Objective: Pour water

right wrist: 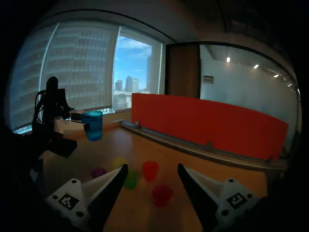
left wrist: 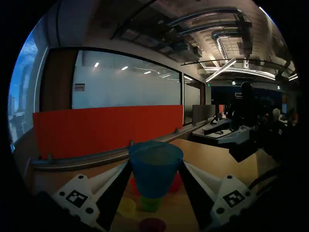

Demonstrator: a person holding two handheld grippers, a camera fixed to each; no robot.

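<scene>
A translucent blue cup (left wrist: 155, 172) stands upright between my left gripper's (left wrist: 155, 164) fingers, which are shut on it. The right gripper view shows that blue cup (right wrist: 93, 125) held above the wooden table (right wrist: 216, 174) at the far left by the left gripper (right wrist: 82, 124). My right gripper (right wrist: 152, 172) is open and holds nothing. It hovers over a group of small cups: two red (right wrist: 150, 170) (right wrist: 162, 194), a green (right wrist: 130, 178), a yellow (right wrist: 119, 161) and a purple (right wrist: 99, 172). I cannot tell whether the blue cup holds water.
An orange divider panel (right wrist: 216, 123) with a metal rail (right wrist: 181, 145) runs along the table's far side. Windows stand behind the left gripper. In the left gripper view the right gripper (left wrist: 231, 136) hangs at the right, with the green cup (left wrist: 150, 203) and purple cup (left wrist: 151, 224) below.
</scene>
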